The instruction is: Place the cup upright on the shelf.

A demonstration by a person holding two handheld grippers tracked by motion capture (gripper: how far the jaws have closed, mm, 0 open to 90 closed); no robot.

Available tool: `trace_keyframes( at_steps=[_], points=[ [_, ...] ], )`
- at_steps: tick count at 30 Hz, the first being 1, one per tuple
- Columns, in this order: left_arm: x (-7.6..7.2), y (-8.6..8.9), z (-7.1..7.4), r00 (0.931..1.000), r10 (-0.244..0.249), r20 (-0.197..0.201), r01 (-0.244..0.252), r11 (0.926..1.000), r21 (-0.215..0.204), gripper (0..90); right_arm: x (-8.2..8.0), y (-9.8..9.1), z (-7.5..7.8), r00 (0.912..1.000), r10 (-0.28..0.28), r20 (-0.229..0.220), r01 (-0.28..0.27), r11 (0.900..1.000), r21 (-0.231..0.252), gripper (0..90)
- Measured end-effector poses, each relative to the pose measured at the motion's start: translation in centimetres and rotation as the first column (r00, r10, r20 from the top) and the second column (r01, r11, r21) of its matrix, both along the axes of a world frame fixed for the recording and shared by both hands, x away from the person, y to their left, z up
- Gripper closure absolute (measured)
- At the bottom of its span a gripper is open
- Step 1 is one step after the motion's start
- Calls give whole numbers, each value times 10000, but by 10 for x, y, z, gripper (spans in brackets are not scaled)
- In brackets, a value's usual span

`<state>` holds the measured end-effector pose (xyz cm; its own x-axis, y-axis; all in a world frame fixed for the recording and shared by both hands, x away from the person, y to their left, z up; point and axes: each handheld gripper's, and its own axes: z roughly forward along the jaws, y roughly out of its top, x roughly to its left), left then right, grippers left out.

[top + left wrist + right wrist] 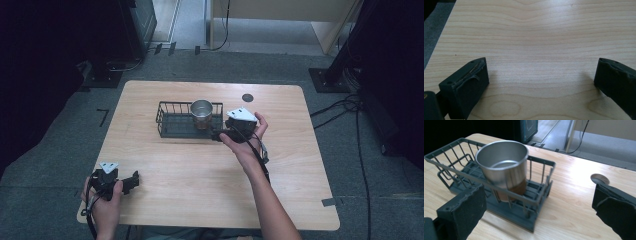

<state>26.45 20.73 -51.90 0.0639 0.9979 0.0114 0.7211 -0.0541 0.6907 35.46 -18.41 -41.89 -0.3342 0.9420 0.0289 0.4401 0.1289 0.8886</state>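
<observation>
Looking down from the high view, a person sits at the near edge of a light wooden table [200, 170], holding a black two-jaw gripper in each hand. Nearest the person, at the table's front left corner, the left gripper [131, 181] rests low over the wood, its jaws pointing toward the table's right side. In the left gripper view its two black jaws stand wide apart, with bare wood grain between them and nothing held.

Farther in, past the middle of the table, the right hand [247, 137] holds the right gripper [216, 135] just beside the front right corner of a dark wire basket [167, 125]. In the right gripper view this gripper [539, 207] also has its jaws spread wide and holds nothing; the basket's near corner [534, 217] lies between and just beyond them.

A shiny metal cup [201, 113] stands upright inside the basket, at its right end. The right gripper view shows the cup [504, 168] open at the top, with a brownish band around its lower part, seen through the basket wires.

Beyond the basket, near the table's far edge, a small round grey disc [247, 98] sits flush in the wood. Behind the table is grey floor with black cables [340, 107].
</observation>
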Motion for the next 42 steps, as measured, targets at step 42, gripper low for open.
trace_keyframes(
  at_steps=[42],
  points=[
    [0, 0, 0, 10000, -76, -18, 77, 10000, 34, 0, -69, -123, -57, 9678, -2333, -949, 2355, 9718, 131, 0]
  ],
)
